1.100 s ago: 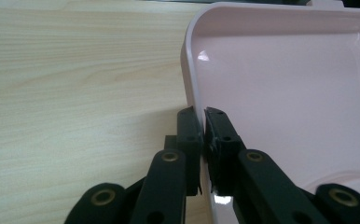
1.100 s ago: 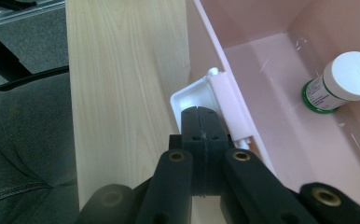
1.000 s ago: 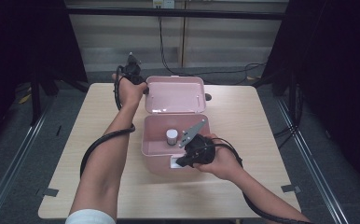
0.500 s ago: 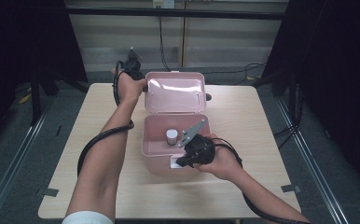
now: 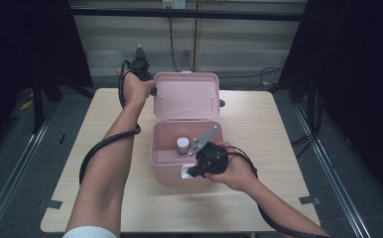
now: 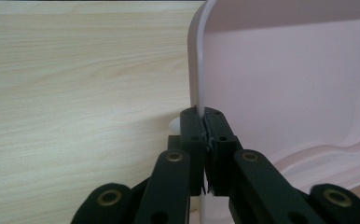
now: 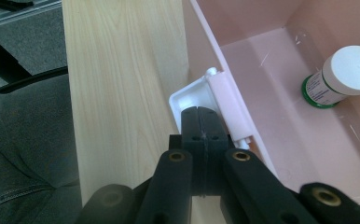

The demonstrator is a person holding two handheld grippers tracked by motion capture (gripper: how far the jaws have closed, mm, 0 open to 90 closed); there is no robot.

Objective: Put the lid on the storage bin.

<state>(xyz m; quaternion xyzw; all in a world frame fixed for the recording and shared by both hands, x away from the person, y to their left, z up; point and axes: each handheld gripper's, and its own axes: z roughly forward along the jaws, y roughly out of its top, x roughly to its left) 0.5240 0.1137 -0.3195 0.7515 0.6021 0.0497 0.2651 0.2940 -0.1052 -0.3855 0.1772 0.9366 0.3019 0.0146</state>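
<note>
You are holding the pink box (image 5: 185, 148) open at the middle of the tabletop (image 5: 279, 148); its lid (image 5: 185, 96) is standing nearly upright at the far side, hinged along the back wall, its long edge running left to right across your view. Your left gripper (image 6: 201, 116) is pinching the lid's left edge, fingers (image 6: 191, 135) closed down on the thin pink rim with the plastic between them; in the high view that left gripper (image 5: 142, 74) is sitting at the lid's upper left corner. Your right gripper (image 7: 200, 116) is pressing at the white latch (image 7: 201, 100) on the box's near wall, fingers (image 7: 215, 126) brought fully together with no gap showing; whether they are nipping the latch tab or only touching it, I cannot tell. A small white-capped bottle (image 5: 182, 145) is standing upright inside the box, left of the right gripper (image 5: 204, 161). The relation that matters: the lid is lying beyond and above the box body, so any swing is turning about the rear hinge; your left hand (image 5: 136, 89) is the nearer one to that edge, and is likely to be guiding the arc while your right hand (image 5: 234, 171) is steadying the front.
</note>
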